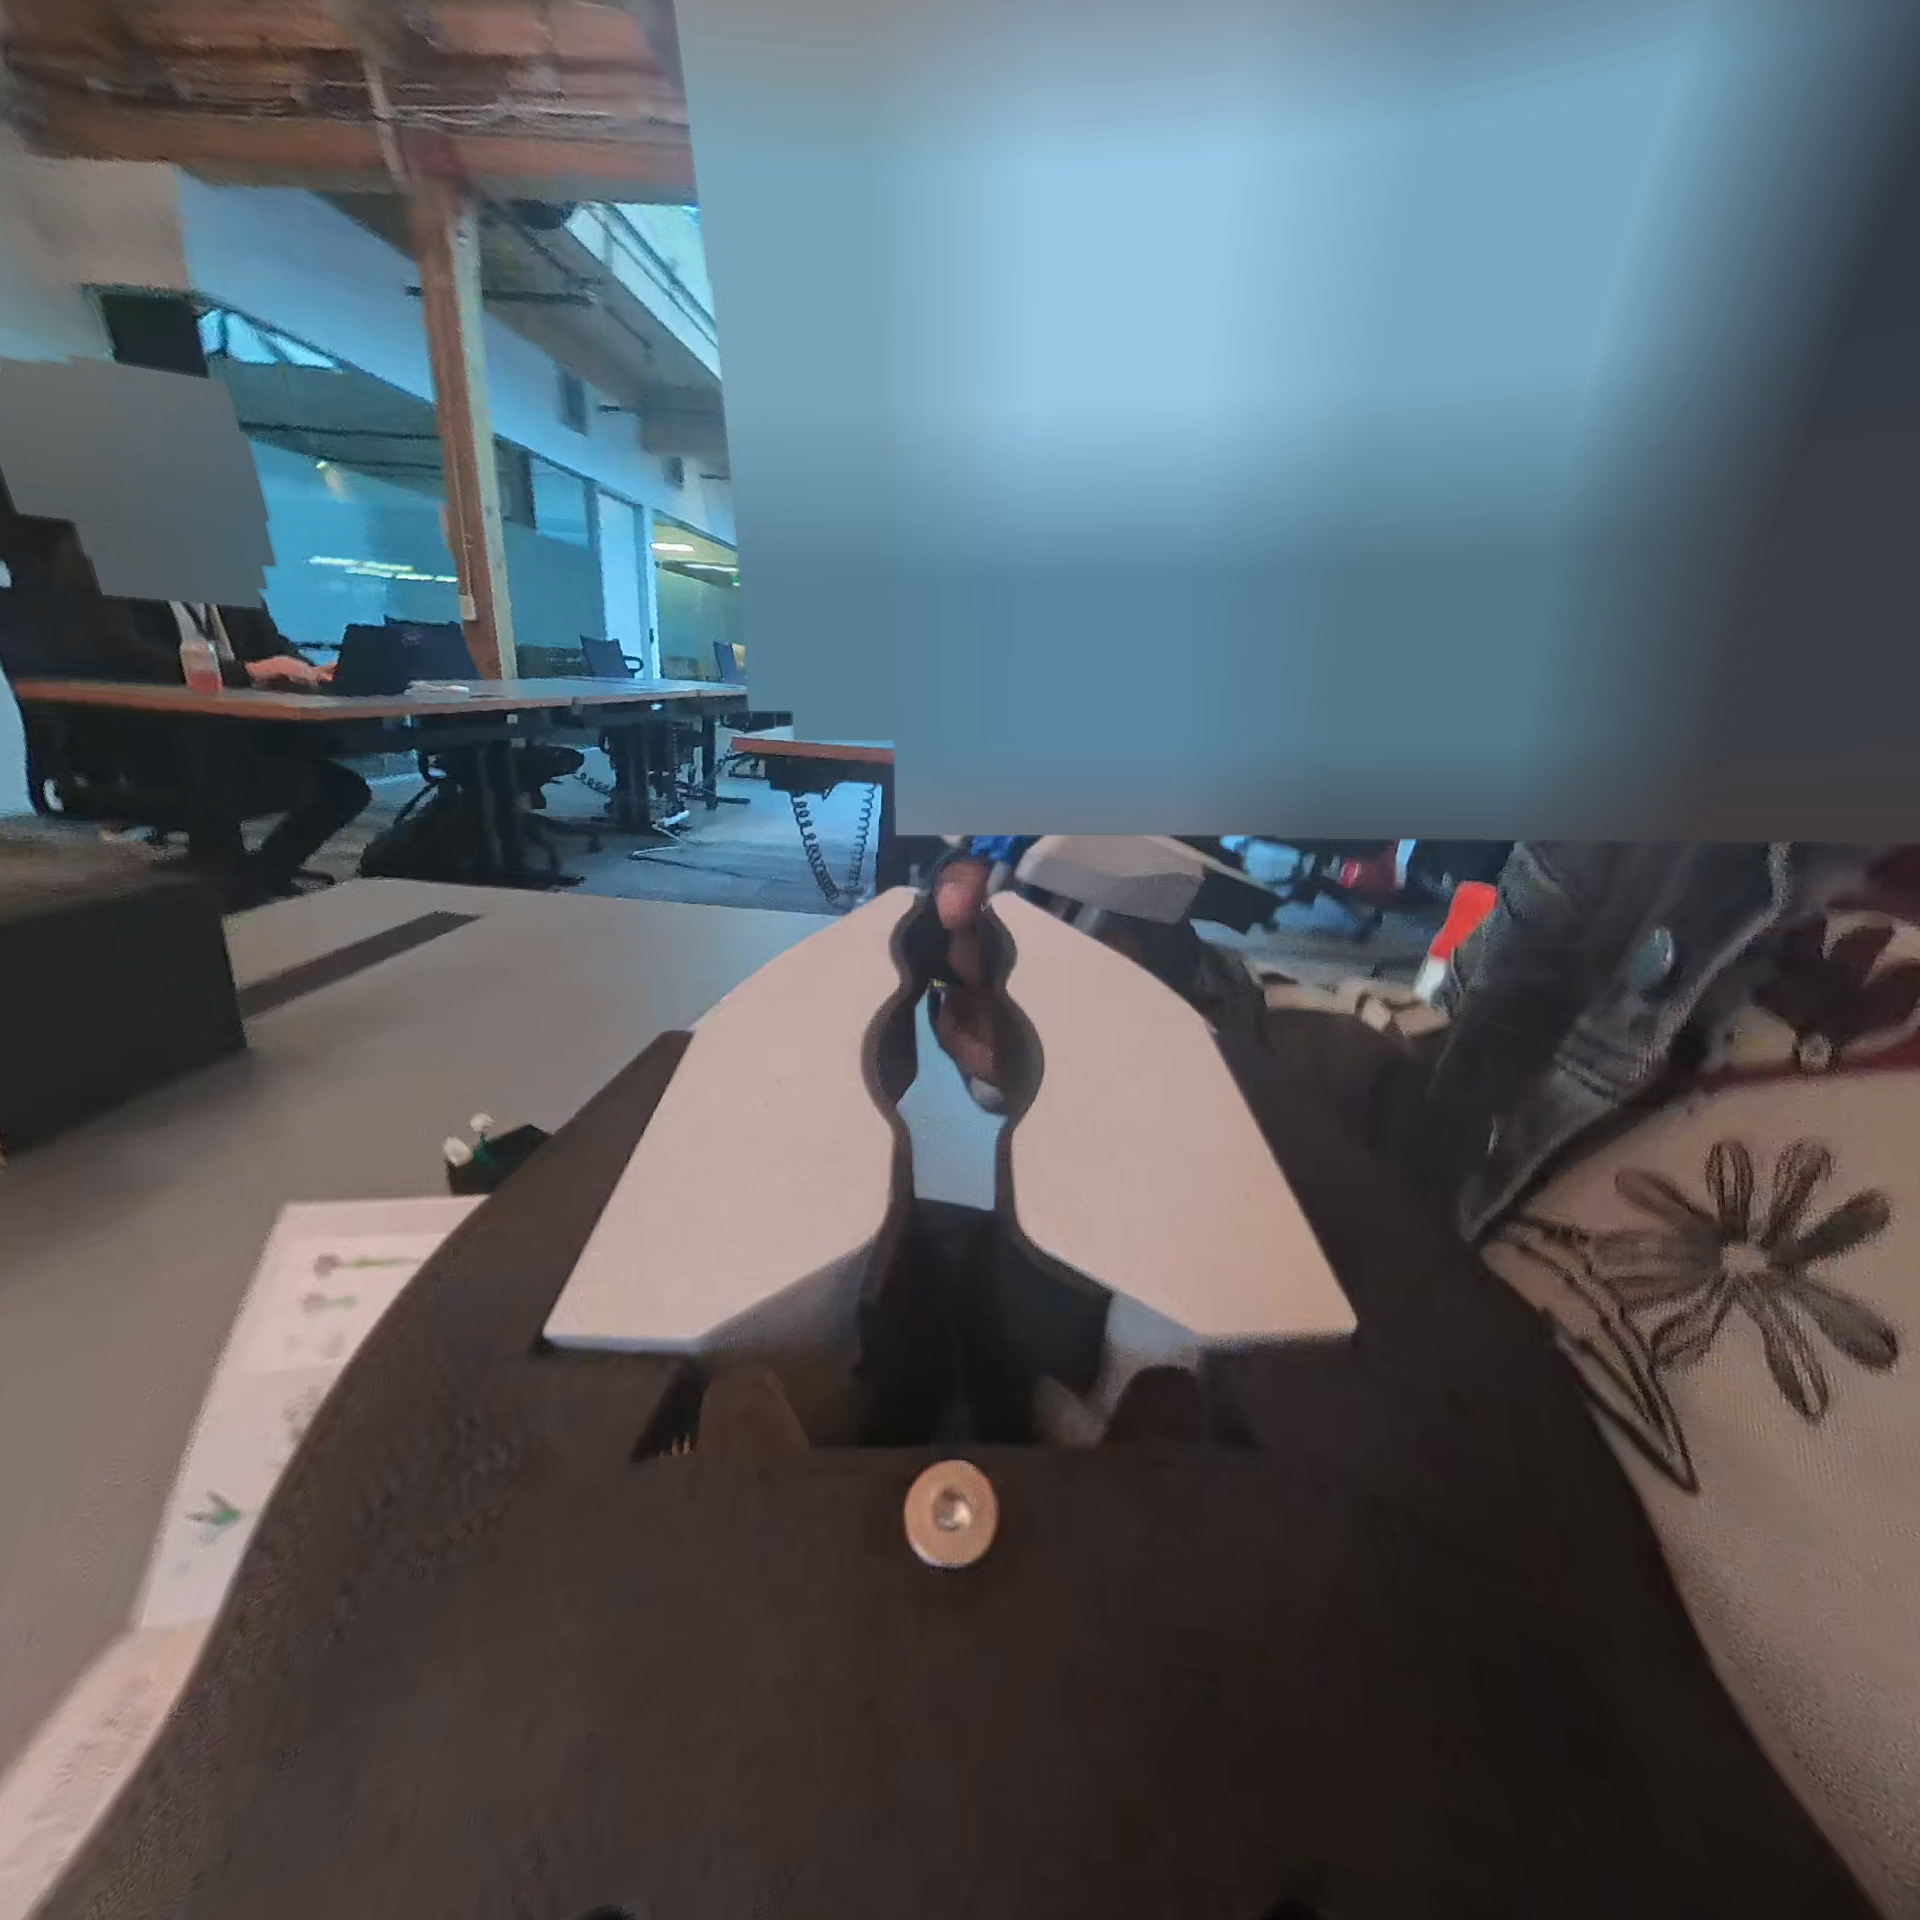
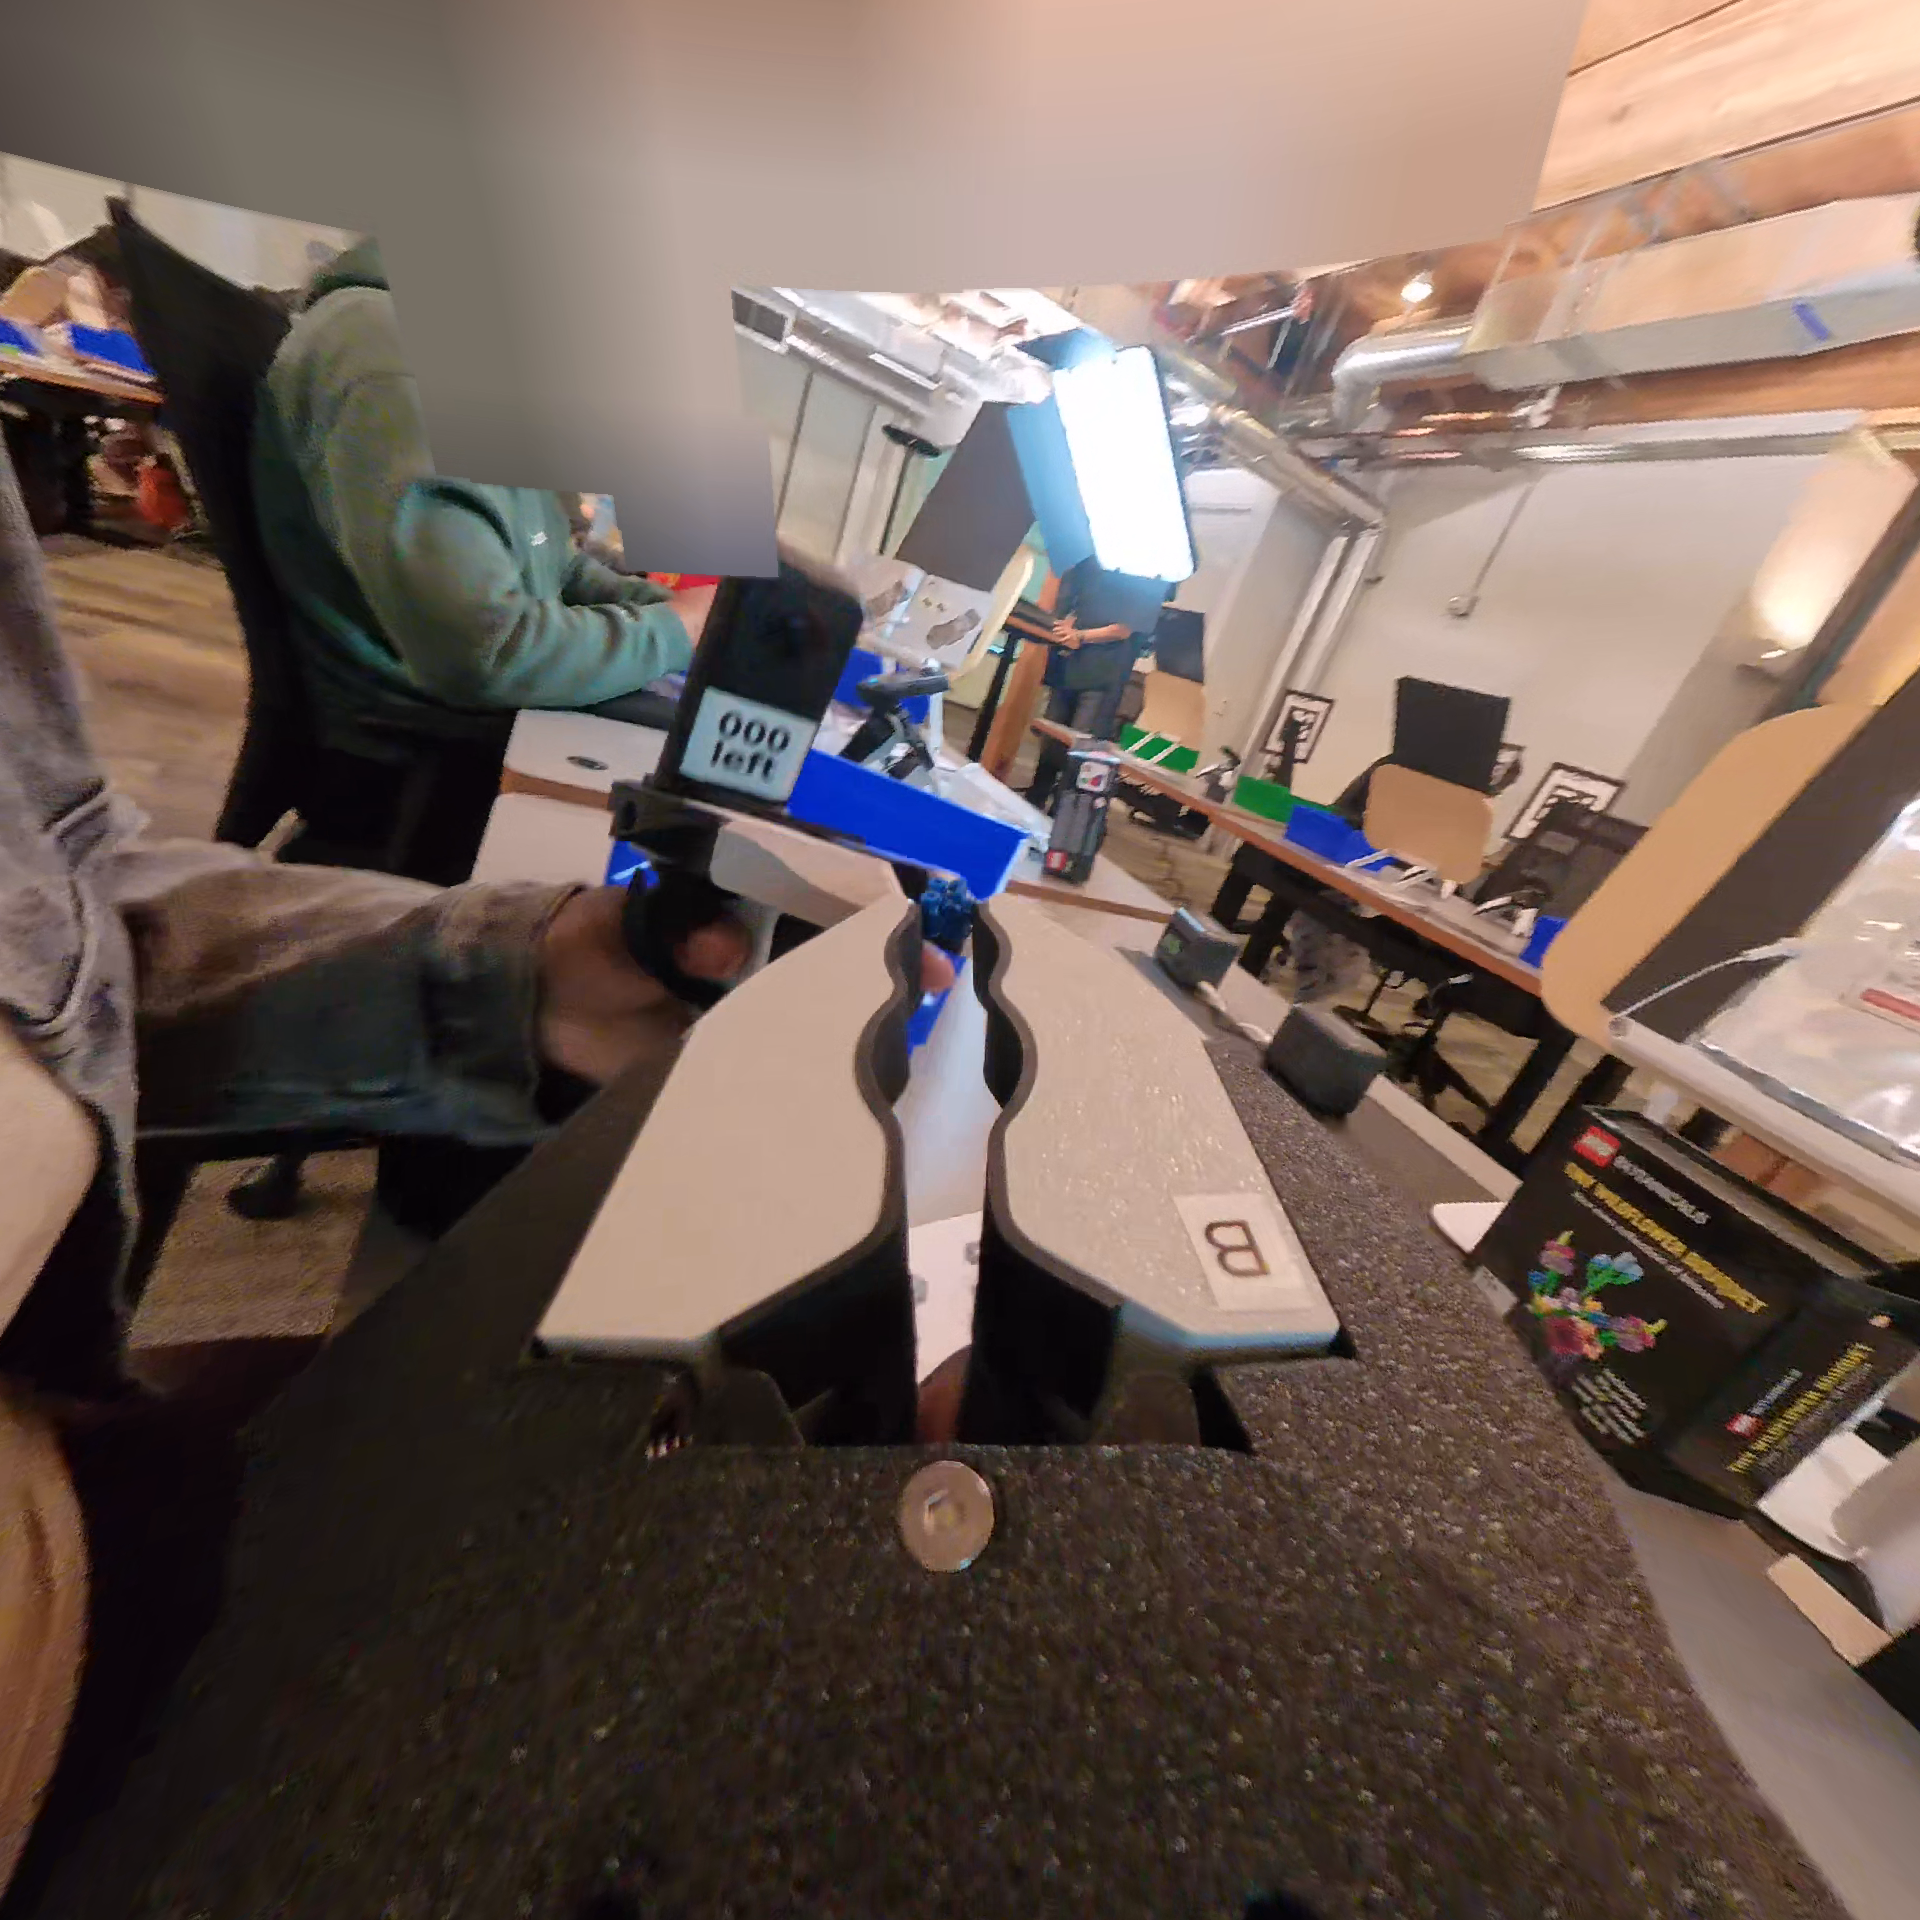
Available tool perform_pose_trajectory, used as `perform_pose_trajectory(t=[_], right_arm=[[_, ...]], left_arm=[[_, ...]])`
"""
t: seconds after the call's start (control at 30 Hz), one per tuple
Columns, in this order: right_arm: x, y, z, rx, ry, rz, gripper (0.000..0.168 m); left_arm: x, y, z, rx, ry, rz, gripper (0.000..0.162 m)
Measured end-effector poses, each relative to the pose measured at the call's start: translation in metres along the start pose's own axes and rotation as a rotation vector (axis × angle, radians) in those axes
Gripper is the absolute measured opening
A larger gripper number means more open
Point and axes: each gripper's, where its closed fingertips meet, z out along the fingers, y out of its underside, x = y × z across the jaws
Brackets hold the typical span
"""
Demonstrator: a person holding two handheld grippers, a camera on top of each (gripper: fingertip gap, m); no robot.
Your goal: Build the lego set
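**Two hand-held grippers meet over a small blue piece**

Left wrist view: the left hand-held gripper (image 1: 951,914) points forward, raised off the grey surface (image 1: 416,997). Its grey fingers (image 1: 769,1132) nearly meet at the tips, leaving only a thin wavy gap. Something small and dark sits at the tips, but it is blurred, and I cannot tell whether it is clamped there or lies behind. Through the gap a person's fingers show, out of focus. At lower left an instruction sheet (image 1: 312,1340) lies flat on the surface, and just beyond it stands a small black block with white and green bits (image 1: 488,1153). On the right, a denim sleeve (image 1: 1590,997) and flowered fabric (image 1: 1714,1278) fill the edge.

Right wrist view: the right hand-held gripper (image 2: 948,920) has its fingers (image 2: 1101,1122) drawn close, a narrow slit between them, and a small blue lego piece (image 2: 948,909) sits right at the tips; whether the tips press on it I cannot tell. The left hand-held gripper, black with a white sticker, comes in from the left, held by a hand (image 2: 613,987) in a denim sleeve, its grey finger reaching to the same blue piece. Behind them lies a blue tray (image 2: 894,821). At right, the black lego box (image 2: 1683,1299) with a flower picture stands on the surface.
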Motion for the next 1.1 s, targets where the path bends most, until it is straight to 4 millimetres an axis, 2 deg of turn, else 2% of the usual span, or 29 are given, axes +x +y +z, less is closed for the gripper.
perform_pose_trajectory(t=[0.07, 0.2, 0.3, 0.6, 1.1], right_arm=[[-0.002, 0.001, -0.002, -0.015, -0.032, 0.003, 0.009], [-0.005, 0.003, -0.003, -0.046, -0.083, 0.028, 0.009], [-0.008, 0.006, -0.003, -0.07, -0.121, 0.043, 0.008], [-0.01, 0.008, -0.003, -0.087, -0.154, 0.074, 0.008], [-0.011, 0.015, 0.002, -0.13, -0.154, 0.064, 0.008]], left_arm=[[0.004, -0.003, -0.001, -0.044, 0.029, 0.075, 0.01], [0.008, 0.003, 0.003, -0.172, 0.065, 0.191, 0.011], [0.007, 0.001, 0.007, -0.188, 0.061, 0.23, 0.01], [0.01, 0.004, 0.007, -0.22, 0.076, 0.246, 0.003], [0.007, 0.007, 0.002, -0.182, 0.02, 0.178, 0.002]])
